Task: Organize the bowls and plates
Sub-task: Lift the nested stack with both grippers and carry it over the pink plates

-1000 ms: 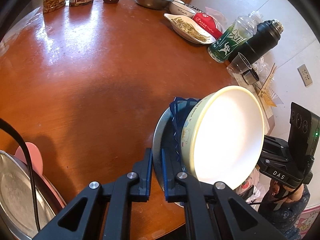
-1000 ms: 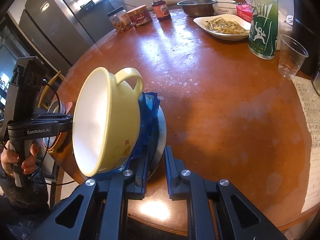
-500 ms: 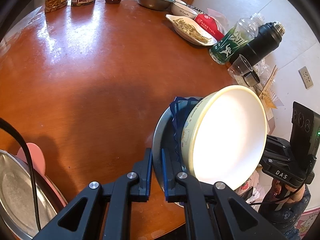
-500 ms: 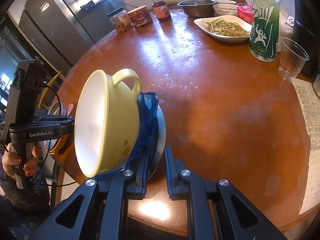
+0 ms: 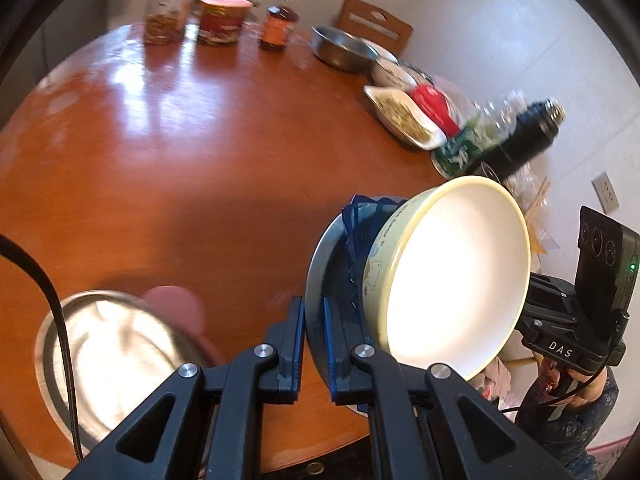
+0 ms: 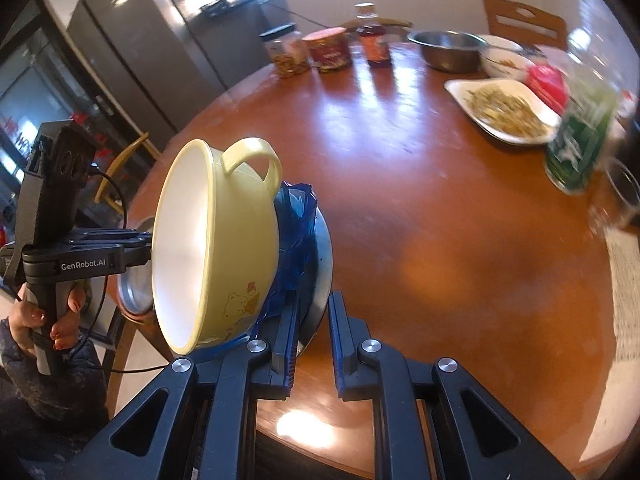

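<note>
Here | left gripper (image 5: pixel 313 346) and right gripper (image 6: pixel 313 346): jaws clamp metal plate (image 5: pixel 316 264) rim | yellow bowl (image 5: pixel 448 280) stacked beside

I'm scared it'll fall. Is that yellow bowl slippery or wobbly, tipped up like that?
Probably slippery: the yellow bowl looks glossy and smooth. Likely wobbly too, since it stands on edge against a blue bag and metal plate. It may crack if dropped.

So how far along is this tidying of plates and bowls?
Midway, by the look of it. Already gathered: a yellow bowl and blue plastic piece sit stacked on a metal plate. In hand: the left hand-held gripper and right hand-held gripper each pinch that plate's rim, the stack tilted on edge. Left: a steel basin nearby, plus a steel bowl and white bowl across the table.
</note>
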Motion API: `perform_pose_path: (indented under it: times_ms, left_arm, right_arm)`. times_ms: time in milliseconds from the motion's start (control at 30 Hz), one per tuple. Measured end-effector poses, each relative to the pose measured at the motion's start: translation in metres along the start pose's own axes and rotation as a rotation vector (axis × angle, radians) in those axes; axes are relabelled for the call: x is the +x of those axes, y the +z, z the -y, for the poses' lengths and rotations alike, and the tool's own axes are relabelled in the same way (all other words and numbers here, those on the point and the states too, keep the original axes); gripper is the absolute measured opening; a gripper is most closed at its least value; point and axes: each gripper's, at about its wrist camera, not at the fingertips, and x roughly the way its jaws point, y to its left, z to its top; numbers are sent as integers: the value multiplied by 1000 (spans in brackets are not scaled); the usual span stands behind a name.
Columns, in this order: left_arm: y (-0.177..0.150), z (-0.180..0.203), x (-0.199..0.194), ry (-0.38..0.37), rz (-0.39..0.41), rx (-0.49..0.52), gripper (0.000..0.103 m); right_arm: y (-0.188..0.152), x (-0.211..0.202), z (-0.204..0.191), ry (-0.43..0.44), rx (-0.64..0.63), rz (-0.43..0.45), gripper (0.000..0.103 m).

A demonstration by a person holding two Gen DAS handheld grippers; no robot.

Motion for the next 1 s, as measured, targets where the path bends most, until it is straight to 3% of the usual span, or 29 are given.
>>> perform_pose_path:
  times_ms: [500,800,1000]
  left_arm:
    - [-31,-107,-90,96,125,-155,8]
    - [-59,-147,-102,110,124,-215,8]
    - [-68,-152,-99,113,115,-215,8]
  right_arm:
    - [56,59,-115,112,-175,-67,15]
    - [55,95,-151,142,-214,-126,15]
    - [51,103,-160,142,-217,-144,15]
